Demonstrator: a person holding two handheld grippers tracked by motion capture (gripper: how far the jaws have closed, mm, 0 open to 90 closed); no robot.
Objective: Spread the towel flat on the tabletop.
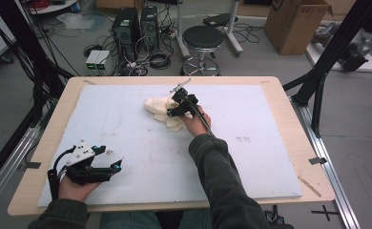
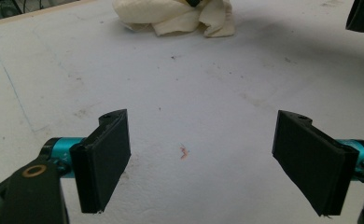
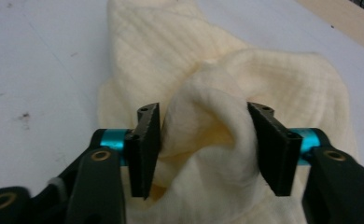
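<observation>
Right tool (image 3: pixel 203 149) – jaws part-open, pinching cloth (image 3: pixel 217 70) fold.

white foam board (image 1: pixel 270 157) on wooden table (image 1: pixel 296 138) | black stool (image 1: pixel 202 38) behind | cardboard box (image 1: pixel 296 24) far right

- The high view is evenly and softly lit, bright on the white board (image 1: pixel 141 143) and dimmer over the floor at the upper edge; detail is slightly soft throughout.
- Lower left, a short, faint shadow lies beside the left gripper (image 1: pixel 118 167).
- In the left gripper view, a broad soft shadow darkens the upper right.
- In the right gripper view, the cream cloth (image 3: pixel 227 70) is sharp (its weave shows), the bottom corners blurred.
</observation>
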